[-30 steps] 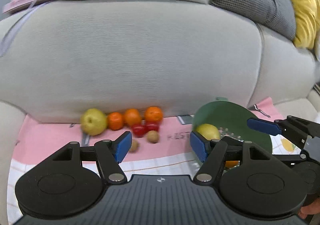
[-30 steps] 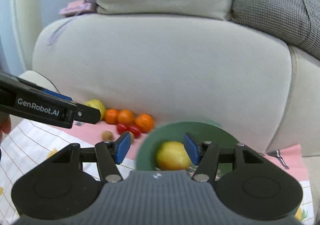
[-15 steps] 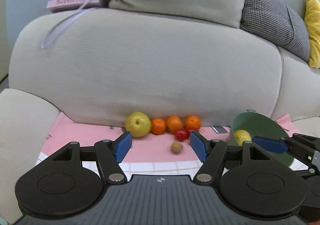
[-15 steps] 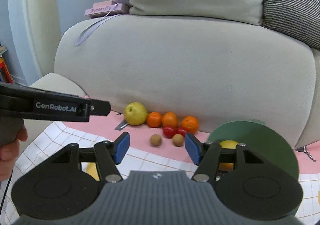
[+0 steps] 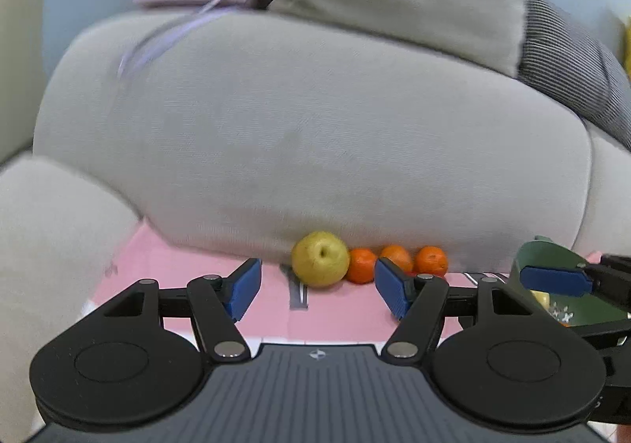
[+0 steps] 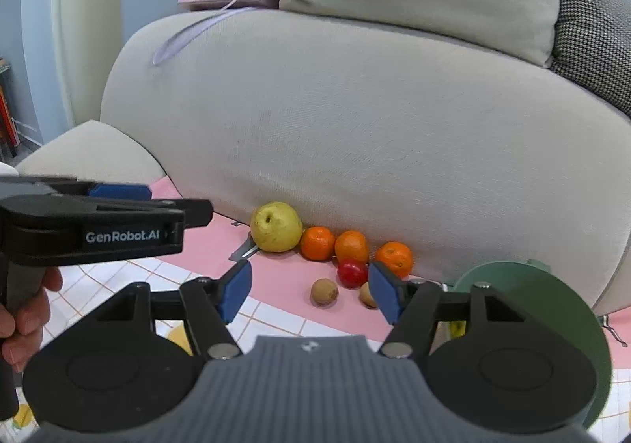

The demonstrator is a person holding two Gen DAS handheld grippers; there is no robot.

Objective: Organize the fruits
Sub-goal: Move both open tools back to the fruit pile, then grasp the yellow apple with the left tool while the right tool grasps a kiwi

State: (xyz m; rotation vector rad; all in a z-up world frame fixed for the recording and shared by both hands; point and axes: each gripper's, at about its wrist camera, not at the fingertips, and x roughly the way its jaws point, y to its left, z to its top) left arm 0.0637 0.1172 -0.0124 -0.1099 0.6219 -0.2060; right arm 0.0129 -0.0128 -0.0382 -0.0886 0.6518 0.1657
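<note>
Yellow pear (image 5: 320, 259) ahead between open left tool (image 5: 317, 291) pads, untouched

Yellow-green pear (image 6: 276, 227); three orange tangerines (image 6: 318, 243); green bowl (image 6: 544, 297); pink cloth (image 6: 284, 287); houndstooth cushion (image 6: 591, 49).

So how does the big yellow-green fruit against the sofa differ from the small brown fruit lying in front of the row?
The yellow-green fruit is much the larger; the small brown fruit is the smaller by far. The yellow-green fruit touches the sofa back at the left end of the row of oranges; the brown one lies apart, out on the pink cloth. Both are roundish, loose and ungripped.
</note>
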